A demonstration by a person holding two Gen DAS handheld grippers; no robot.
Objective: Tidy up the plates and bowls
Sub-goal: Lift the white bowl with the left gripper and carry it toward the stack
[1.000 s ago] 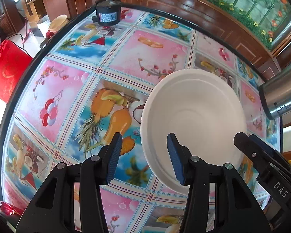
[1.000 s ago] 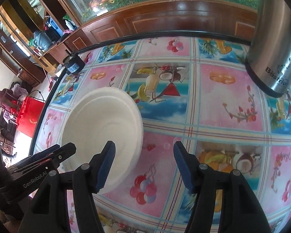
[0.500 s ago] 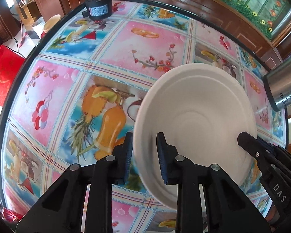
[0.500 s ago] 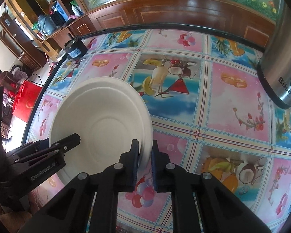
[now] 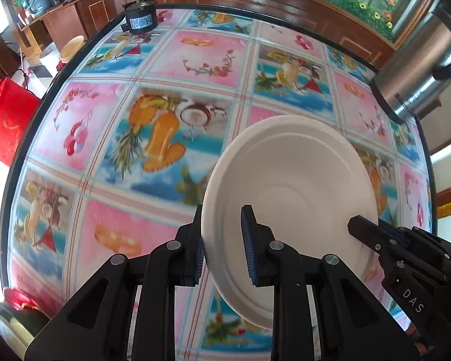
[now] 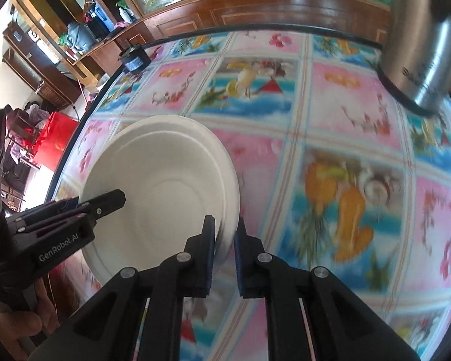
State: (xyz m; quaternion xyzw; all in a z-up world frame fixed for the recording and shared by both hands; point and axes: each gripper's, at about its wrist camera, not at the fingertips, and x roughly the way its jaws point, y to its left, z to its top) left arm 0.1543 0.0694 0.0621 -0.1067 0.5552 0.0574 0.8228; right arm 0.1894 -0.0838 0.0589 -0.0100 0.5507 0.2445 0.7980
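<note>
Plate (image 5: 288, 180) stack, lower right in left view, pinched at opposite rims by left gripper (image 5: 222, 237) and right gripper (image 6: 225, 240), both closed on it above tabletop (image 5: 195, 60). Carry step; next needs level, synchronized transport.

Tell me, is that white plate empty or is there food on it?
Empty. The white plate shows only its bare white inside in both views, while the left gripper and right gripper pinch opposite edges of its rim.

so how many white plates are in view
2, it seems: white plates stacked, the upper nested in the lower, both held by their rims in the jaws of the left gripper and right gripper. More may hide underneath.
</note>
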